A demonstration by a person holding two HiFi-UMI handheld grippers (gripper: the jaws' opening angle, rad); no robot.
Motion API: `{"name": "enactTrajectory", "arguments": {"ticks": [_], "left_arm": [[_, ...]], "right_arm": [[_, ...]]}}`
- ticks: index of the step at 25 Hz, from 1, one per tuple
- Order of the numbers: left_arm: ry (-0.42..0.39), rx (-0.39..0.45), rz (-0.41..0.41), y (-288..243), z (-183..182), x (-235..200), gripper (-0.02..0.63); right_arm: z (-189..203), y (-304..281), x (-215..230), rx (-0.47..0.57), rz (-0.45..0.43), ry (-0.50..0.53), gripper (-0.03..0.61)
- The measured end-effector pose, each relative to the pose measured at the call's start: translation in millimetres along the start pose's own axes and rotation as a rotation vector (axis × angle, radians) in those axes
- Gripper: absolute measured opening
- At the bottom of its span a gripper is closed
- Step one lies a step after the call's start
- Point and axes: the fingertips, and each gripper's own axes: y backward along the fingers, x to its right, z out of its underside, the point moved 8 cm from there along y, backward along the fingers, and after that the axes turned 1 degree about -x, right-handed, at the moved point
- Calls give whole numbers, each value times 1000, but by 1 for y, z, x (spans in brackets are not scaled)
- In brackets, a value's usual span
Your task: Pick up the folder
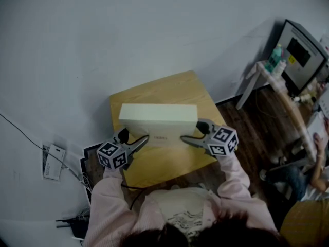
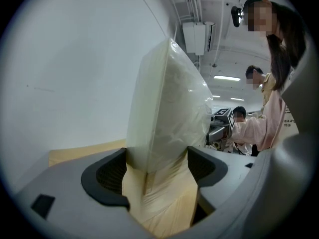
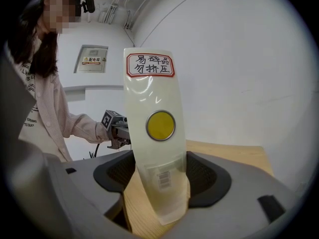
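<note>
Folder: a pale, plastic-wrapped folder point(image 1: 158, 118) stands on its long edge across the middle of the wooden tabletop point(image 1: 154, 170), spanning the space between my two grippers. I cannot tell whether its lower edge rests on the wood or sits just clear of it.
My left jaws: my left gripper point(image 1: 145, 139) has the folder's left end between its jaws. In the left gripper view that end fills the gap and both dark pads lie against the wrap, so I am pinching it.
My right jaws: my right gripper point(image 1: 184, 139) takes the opposite end the same way. The narrow end stands upright between the pads, touching both, and a loose flap of wrap hangs below them.
Markings on the right end: a red-framed label point(image 3: 150, 64) sits at the top, a round yellow sticker point(image 3: 160, 125) below it, and a small barcode tag point(image 3: 163, 177) down between my pads.
Gripper pose: both grippers point inward toward each other, roughly level, from the tabletop's near side.
Marker cubes: the left cube point(image 1: 113, 155) and right cube point(image 1: 223, 141) sit just behind the jaws, above my pink sleeves point(image 1: 115, 207).
Surroundings: a white wall rises behind the tabletop. A pale card point(image 1: 54, 162) and cables lie on the floor to my left. A dark screen point(image 1: 300, 53) stands far right.
</note>
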Motion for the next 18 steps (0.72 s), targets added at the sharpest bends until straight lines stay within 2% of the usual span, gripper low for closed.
{"name": "enactTrajectory", "arguments": {"ticks": [8,18], "left_arm": [[14,13,-23,-1,-3,6,385],[-2,62,-72,12,-27,18,380]], "right_arm": [[-3,6,4,26,7,-14,317],[-24,13,1,73,-19,-28,318]]}}
